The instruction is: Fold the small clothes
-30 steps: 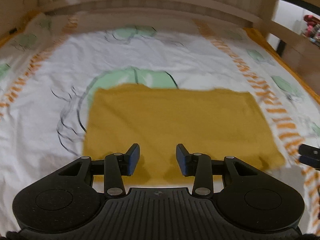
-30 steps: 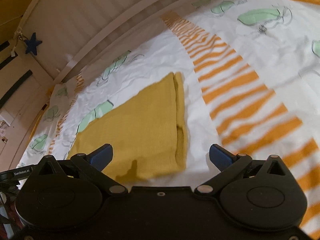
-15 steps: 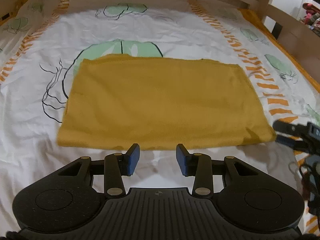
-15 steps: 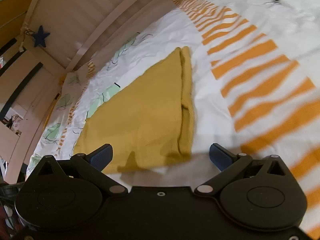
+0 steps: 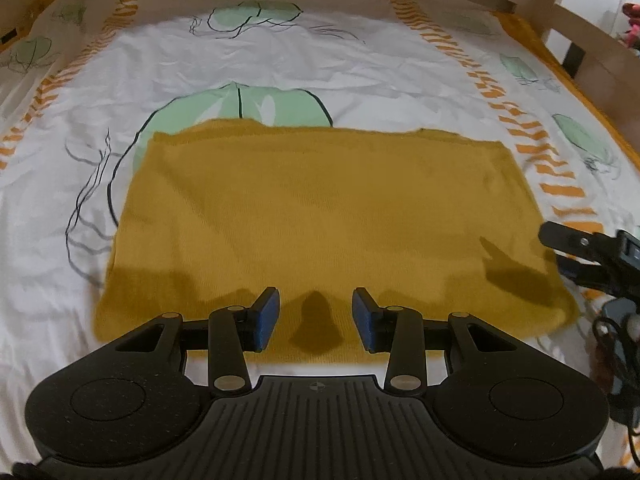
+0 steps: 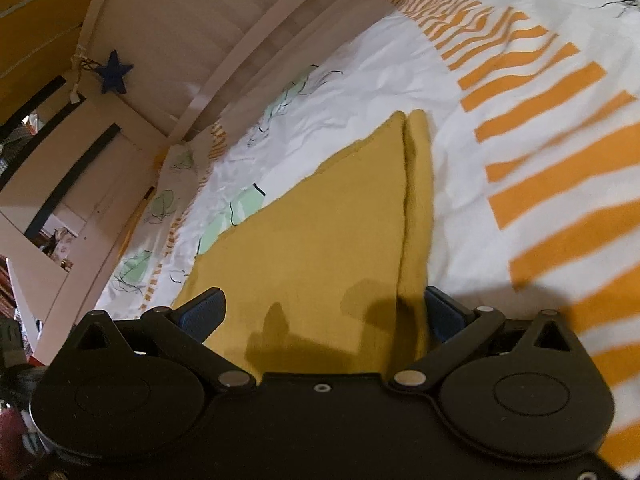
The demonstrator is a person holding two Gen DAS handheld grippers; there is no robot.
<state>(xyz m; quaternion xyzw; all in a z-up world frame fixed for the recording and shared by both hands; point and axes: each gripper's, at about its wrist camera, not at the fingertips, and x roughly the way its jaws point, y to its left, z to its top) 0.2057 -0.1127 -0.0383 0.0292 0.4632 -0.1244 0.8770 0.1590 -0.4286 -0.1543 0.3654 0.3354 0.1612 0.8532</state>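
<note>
Mustard garment (image 5: 320, 216) lies flat on the patterned bedsheet (image 5: 360, 64) as left gripper (image 5: 316, 316) and right gripper (image 6: 324, 312), both apart and empty, should pinch its near edge evenly

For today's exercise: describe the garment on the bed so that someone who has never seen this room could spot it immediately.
Start at the wooden-framed bed with the white sheet printed with green leaves and orange stripes. Lying flat in its middle is the mustard-yellow garment, folded into a rectangle. It is the only plain, single-coloured cloth there.
</note>
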